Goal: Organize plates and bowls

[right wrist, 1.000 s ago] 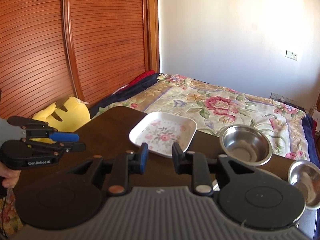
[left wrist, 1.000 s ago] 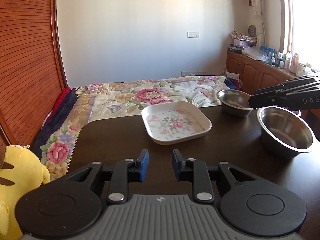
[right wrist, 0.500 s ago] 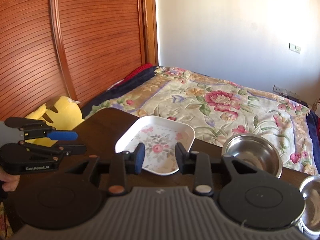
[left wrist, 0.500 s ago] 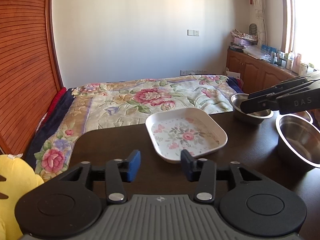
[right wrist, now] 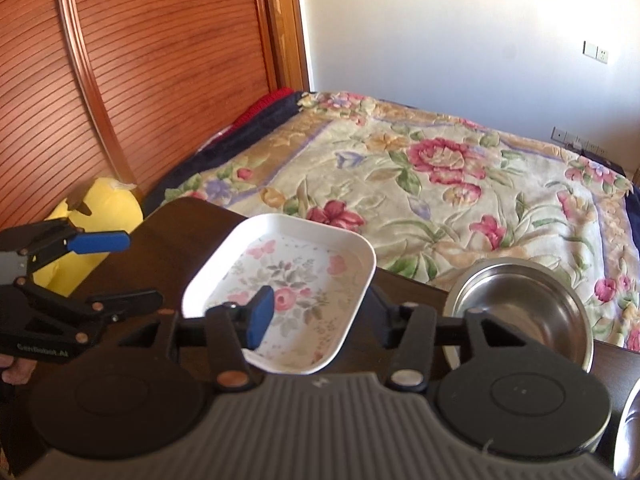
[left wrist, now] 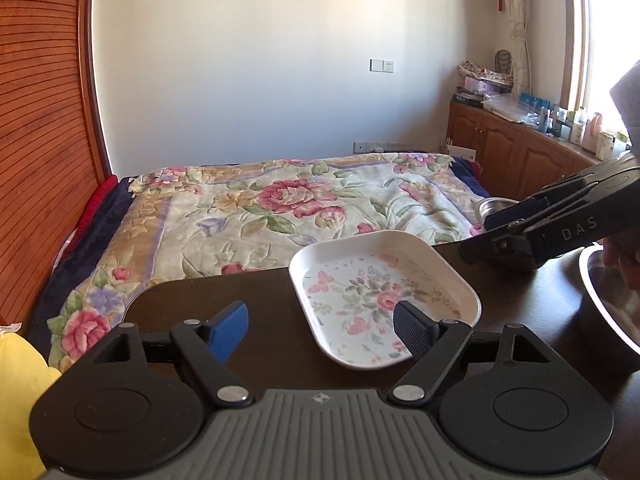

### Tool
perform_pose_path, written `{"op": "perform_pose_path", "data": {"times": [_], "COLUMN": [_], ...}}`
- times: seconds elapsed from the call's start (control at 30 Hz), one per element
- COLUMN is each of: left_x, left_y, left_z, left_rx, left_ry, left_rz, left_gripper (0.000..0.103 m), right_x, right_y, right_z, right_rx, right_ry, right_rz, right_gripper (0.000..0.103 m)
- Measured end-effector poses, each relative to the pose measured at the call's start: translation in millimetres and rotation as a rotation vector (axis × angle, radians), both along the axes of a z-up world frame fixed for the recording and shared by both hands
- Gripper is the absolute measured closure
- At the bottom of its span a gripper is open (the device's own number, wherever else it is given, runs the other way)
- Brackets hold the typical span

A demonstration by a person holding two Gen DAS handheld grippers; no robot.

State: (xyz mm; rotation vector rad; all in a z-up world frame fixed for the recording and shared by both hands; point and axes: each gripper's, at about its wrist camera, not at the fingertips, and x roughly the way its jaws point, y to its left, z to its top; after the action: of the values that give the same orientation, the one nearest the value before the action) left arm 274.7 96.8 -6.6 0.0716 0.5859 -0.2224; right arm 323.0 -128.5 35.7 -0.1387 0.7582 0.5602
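Observation:
A white square plate (left wrist: 384,292) with a flower print lies on the dark brown table (left wrist: 192,300). My left gripper (left wrist: 320,330) hovers at the plate's near left side, its jaws opening. Its black finger is over the plate, its blue one over the table, and neither touches the rim. My right gripper (right wrist: 320,314) is at the plate's (right wrist: 288,280) near right corner, jaws also opening, with the rim between them unpressed. A steel bowl (right wrist: 520,312) stands just right of the plate. A larger steel bowl (left wrist: 612,300) sits at the right edge.
A bed with a floral quilt (left wrist: 300,200) runs along the table's far edge. A yellow plush toy (right wrist: 100,208) sits left of the table by the slatted wooden wardrobe (right wrist: 140,60). Wooden cabinets (left wrist: 520,152) with clutter stand under the window.
Both grippers have moved forward and a little down toward the plate. Their jaws, nearly shut a second ago, now stand wide on either side of the plate's rim.

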Motion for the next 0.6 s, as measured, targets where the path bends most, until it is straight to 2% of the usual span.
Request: {"op": "perform_pose_path", "data": {"times": [0.03,0.43,0.53,0.6], "left_x": [3,31,35,38], "left_y": [0,3,2,1], "left_z": [-1,-18,-21,-22], "left_rx": [0.000,-0.028,-0.033,-0.039], "left_ry": [0.000,0.046,0.054,0.057], "left_rz": [0.002,-0.013,-0.004,-0.009], "left_gripper": [0.021,0.017,0.013,0.013], "right_x": [2,27,32,34], "right_y": [0,7,6,7], "right_z": [-2,-16,-19,-21], "right_rx": [-0.005,-0.048,-0.047,-0.051], "right_ry": [0.002,0.074,0.088,0.094], "right_rz": [0.001,0.013,0.004,0.002], "right_gripper": [0.039,0.036,0.026,0.024]}}
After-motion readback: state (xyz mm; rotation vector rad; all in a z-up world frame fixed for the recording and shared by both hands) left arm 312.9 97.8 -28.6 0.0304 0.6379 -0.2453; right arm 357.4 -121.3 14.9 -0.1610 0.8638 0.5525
